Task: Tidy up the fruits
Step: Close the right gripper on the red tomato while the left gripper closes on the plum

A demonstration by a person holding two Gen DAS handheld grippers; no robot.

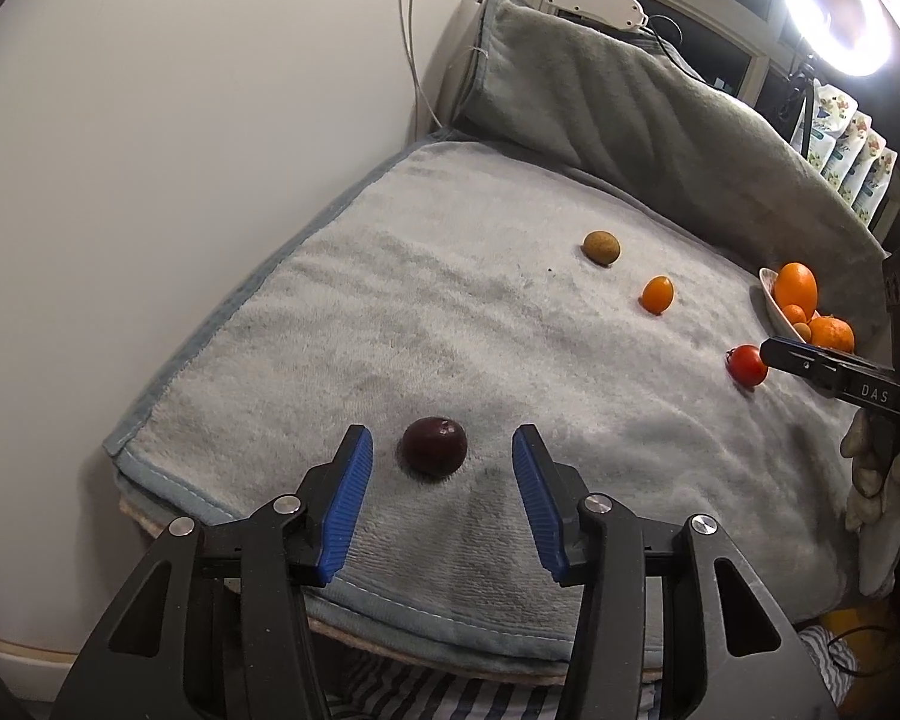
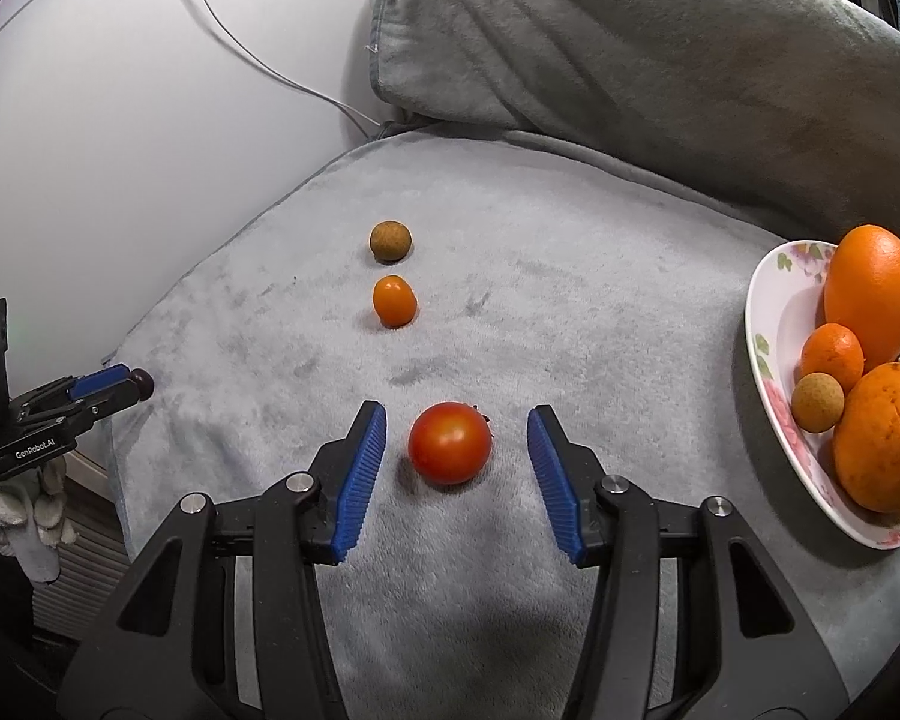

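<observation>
My left gripper (image 1: pixel 441 468) stands open around the dark plum (image 1: pixel 435 449) near the blanket's (image 1: pixel 330 312) front-left edge, my right gripper (image 2: pixel 456 450) open around the red tomato (image 2: pixel 450 443) toward the bowl (image 2: pixel 771 360) at the right edge. I'd sink both pairs of pads level with each fruit's middle, close gently, then lift. The kumquat (image 2: pixel 395 300) and brown fruit (image 2: pixel 390 240) wait mid-blanket.

A fluffy, matt grey blanket (image 2: pixel 570 324) of plush cloth fills the middle of both views. At lower centre of the right wrist view the tomato (image 2: pixel 450 443) has smooth, glossy skin. The dark plum (image 1: pixel 435 449) looks smooth with a dull sheen. At the right edge, the glazed bowl (image 2: pixel 768 360) shines. The right tool (image 2: pixel 456 474) carries ribbed blue pads (image 2: pixel 360 480) on matt black plastic with bright metal rivets.
</observation>
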